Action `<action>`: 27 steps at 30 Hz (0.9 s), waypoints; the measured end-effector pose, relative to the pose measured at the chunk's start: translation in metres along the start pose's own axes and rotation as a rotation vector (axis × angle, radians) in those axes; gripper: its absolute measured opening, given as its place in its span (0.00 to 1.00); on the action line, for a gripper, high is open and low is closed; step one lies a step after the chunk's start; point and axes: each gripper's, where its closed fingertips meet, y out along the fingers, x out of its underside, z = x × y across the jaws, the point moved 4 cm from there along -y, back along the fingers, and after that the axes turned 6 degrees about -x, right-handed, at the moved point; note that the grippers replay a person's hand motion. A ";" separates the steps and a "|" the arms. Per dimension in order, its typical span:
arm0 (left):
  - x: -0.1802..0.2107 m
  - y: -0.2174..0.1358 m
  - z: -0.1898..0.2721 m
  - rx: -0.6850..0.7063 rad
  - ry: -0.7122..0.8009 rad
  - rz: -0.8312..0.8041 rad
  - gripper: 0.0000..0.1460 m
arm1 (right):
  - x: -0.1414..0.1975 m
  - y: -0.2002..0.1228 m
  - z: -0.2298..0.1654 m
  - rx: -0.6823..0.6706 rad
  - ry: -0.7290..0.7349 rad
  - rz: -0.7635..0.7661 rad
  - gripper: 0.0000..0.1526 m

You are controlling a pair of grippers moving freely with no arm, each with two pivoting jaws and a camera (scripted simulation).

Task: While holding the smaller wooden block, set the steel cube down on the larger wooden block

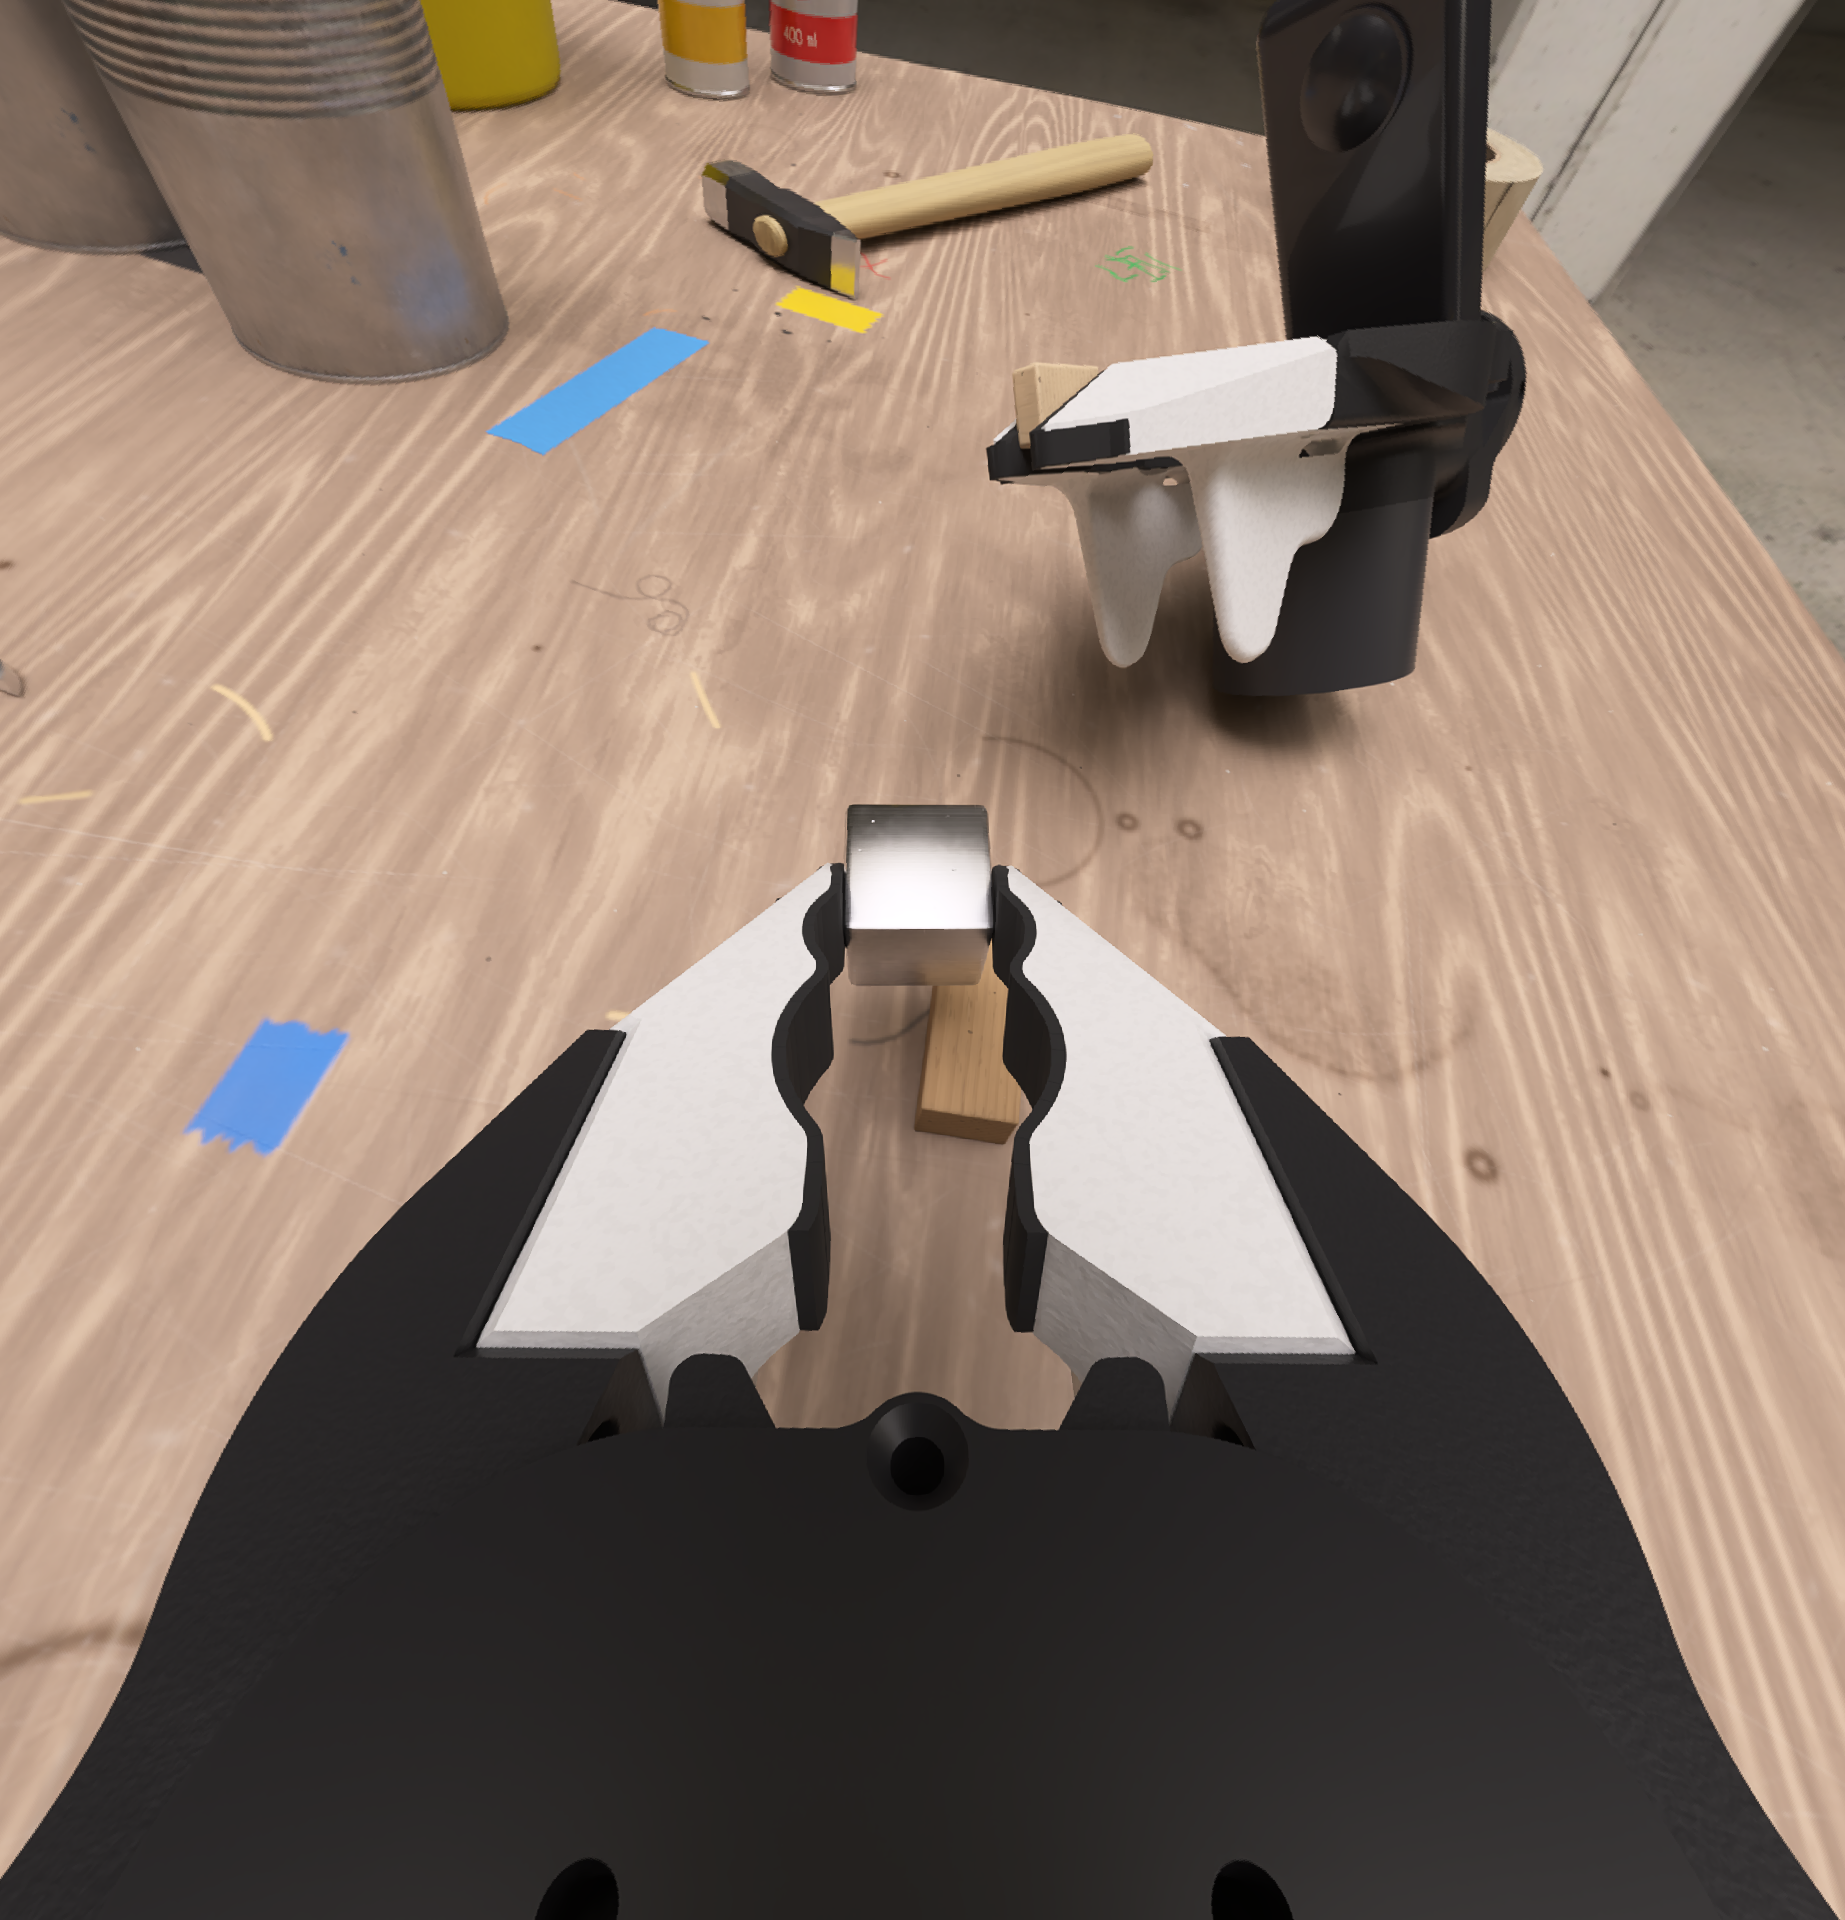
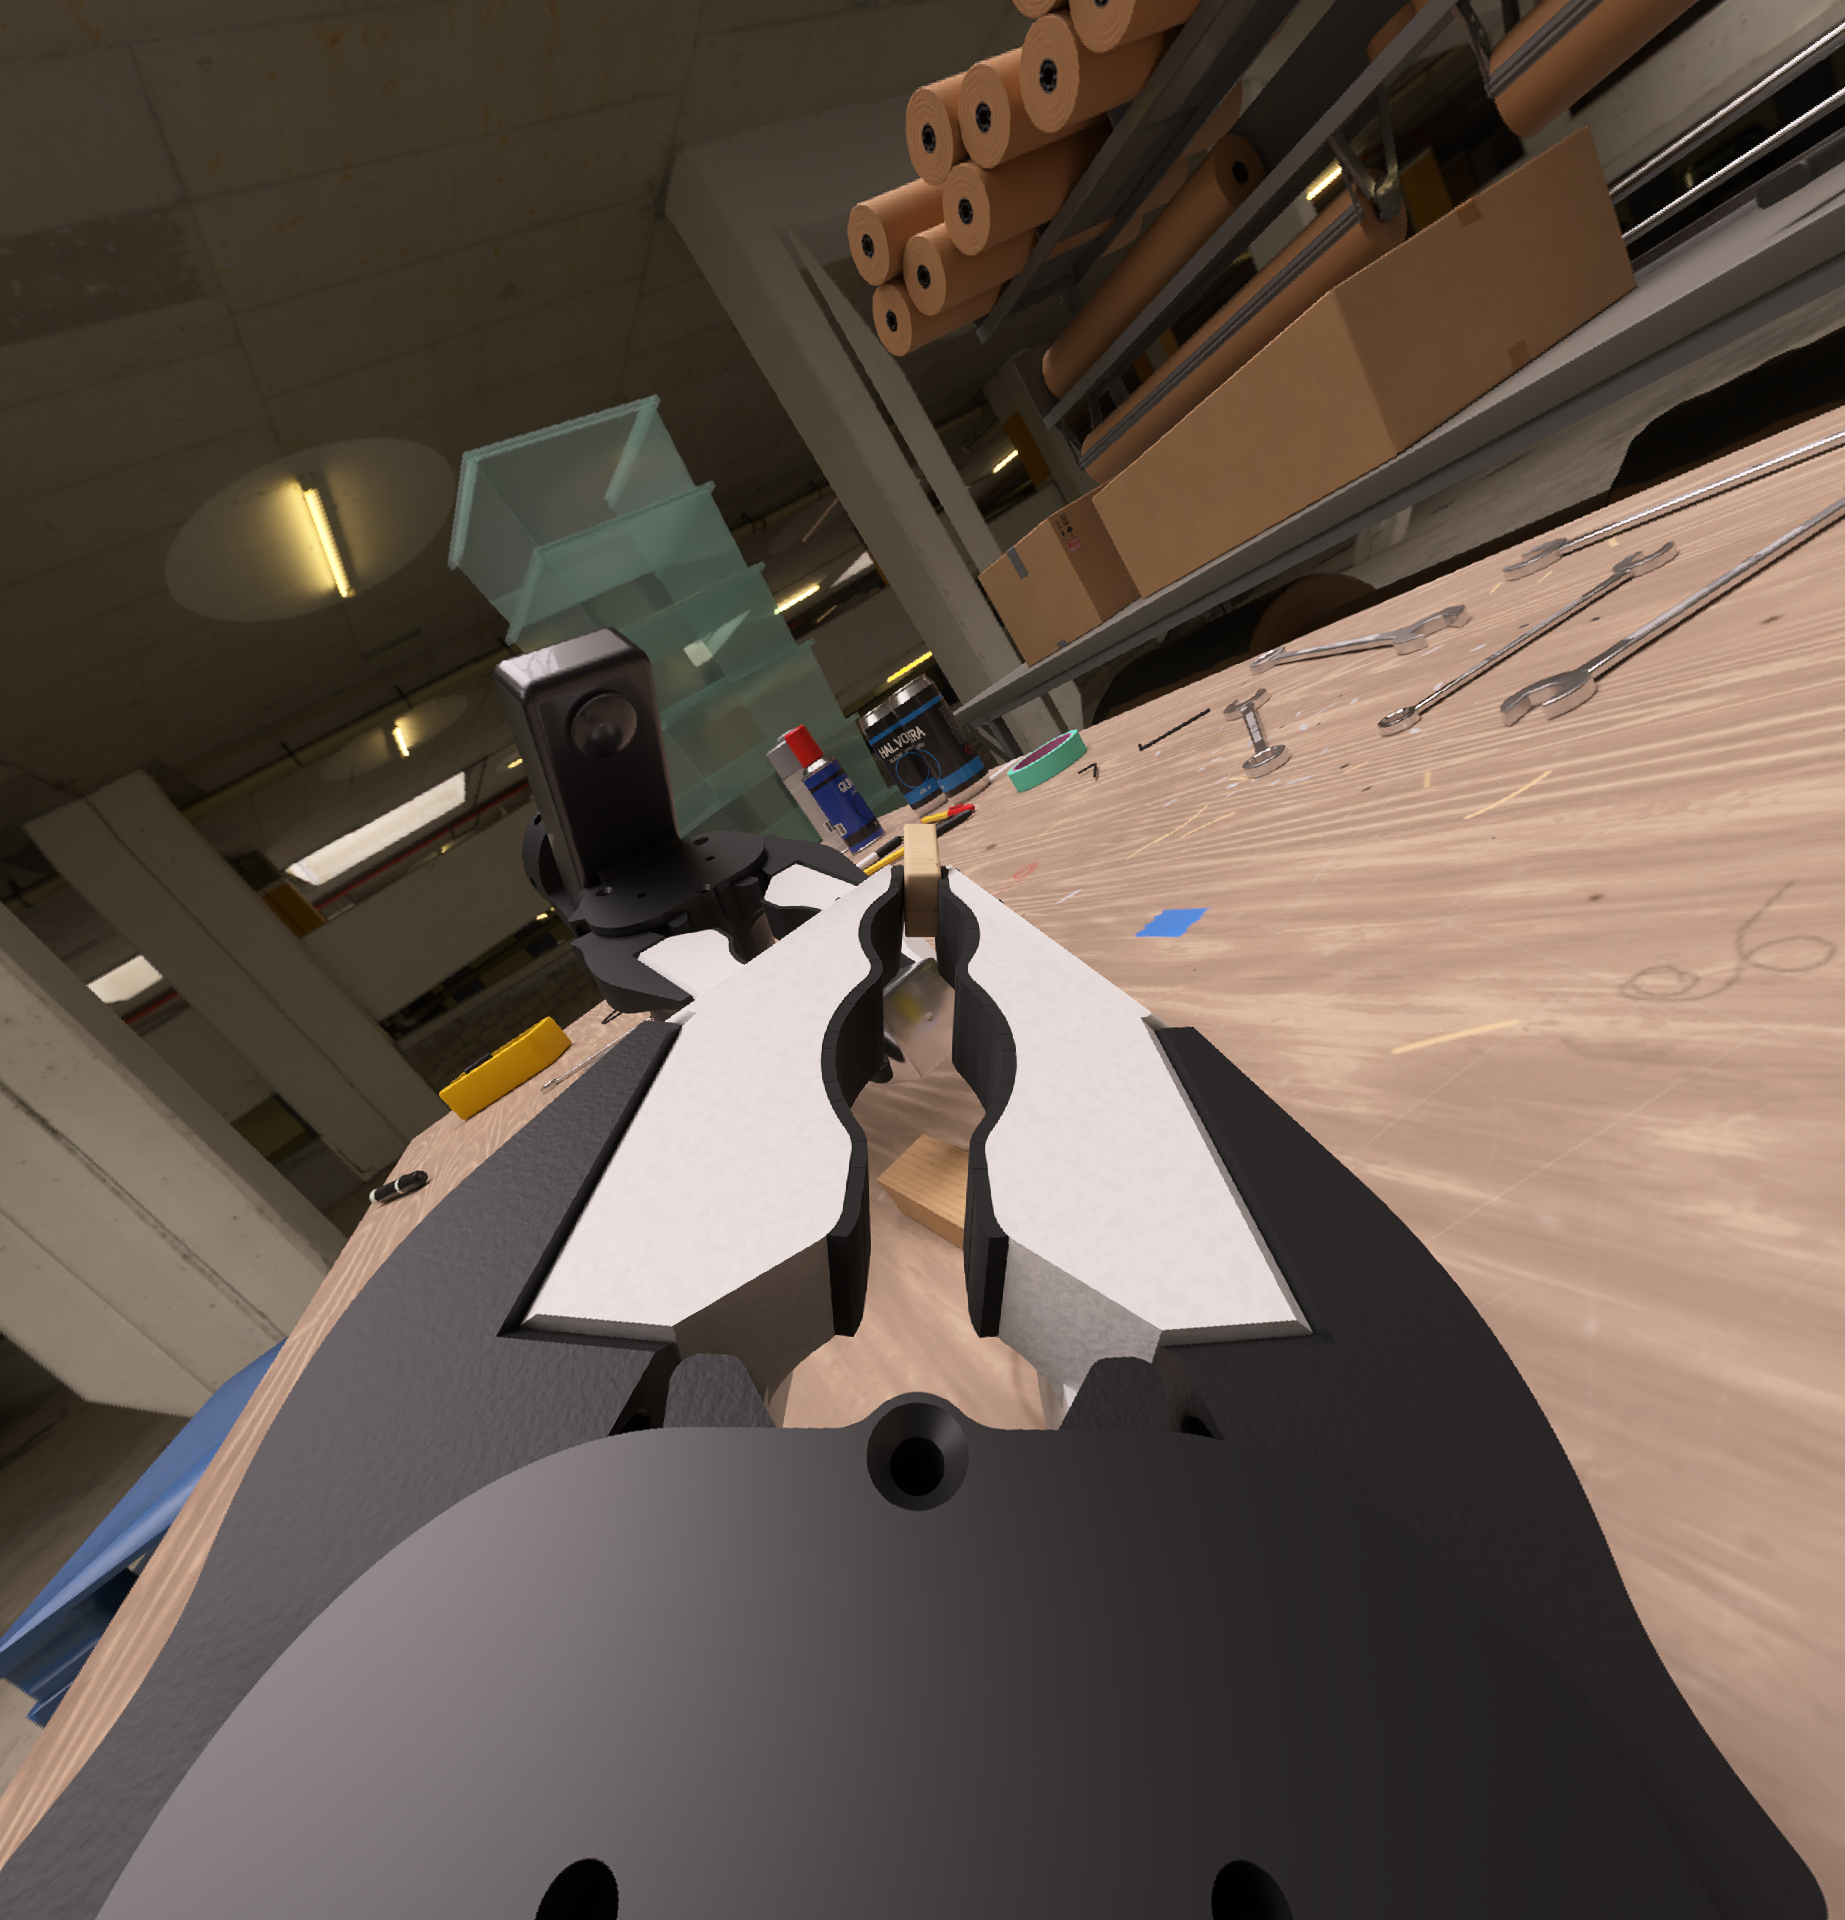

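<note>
The left gripper (image 1: 918,914) has its fingers clamped on the steel cube (image 1: 916,894), one pad on each side face, and holds it in the air above the plywood workbench (image 1: 689,582). Directly beneath, the larger wooden block (image 1: 968,1070) lies flat on the bench, well in from every edge; the cube hides the block's far end in the left wrist view, and whether the two touch cannot be told (the right wrist view shows only a sliver of the cube (image 2: 916,1008) between the fingers, with the block (image 2: 928,1184) lower down).

The right gripper (image 2: 920,894) pinches the smaller wooden block (image 2: 920,878) at its fingertips, the fingers narrow, the block standing proud of them. From the left wrist view this gripper (image 1: 1043,436) hovers nearer the desk's right edge, tilted sideways.

Toward the far edge lie a hammer (image 1: 897,213), steel cylinders (image 1: 305,208) and spray cans (image 1: 757,47). Blue tape strips (image 1: 596,390) mark the bench, and wrenches (image 2: 1552,634) lie scattered beyond.
</note>
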 end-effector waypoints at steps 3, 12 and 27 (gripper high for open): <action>0.003 0.000 0.000 0.012 -0.015 -0.001 0.19 | 0.001 0.000 0.000 0.006 -0.004 -0.005 0.03; 0.008 0.003 0.001 0.027 -0.005 -0.027 0.19 | 0.002 0.002 0.001 0.017 -0.007 -0.017 0.03; 0.010 0.005 0.002 0.033 -0.004 -0.045 0.19 | 0.001 0.001 0.001 0.013 -0.004 -0.015 0.03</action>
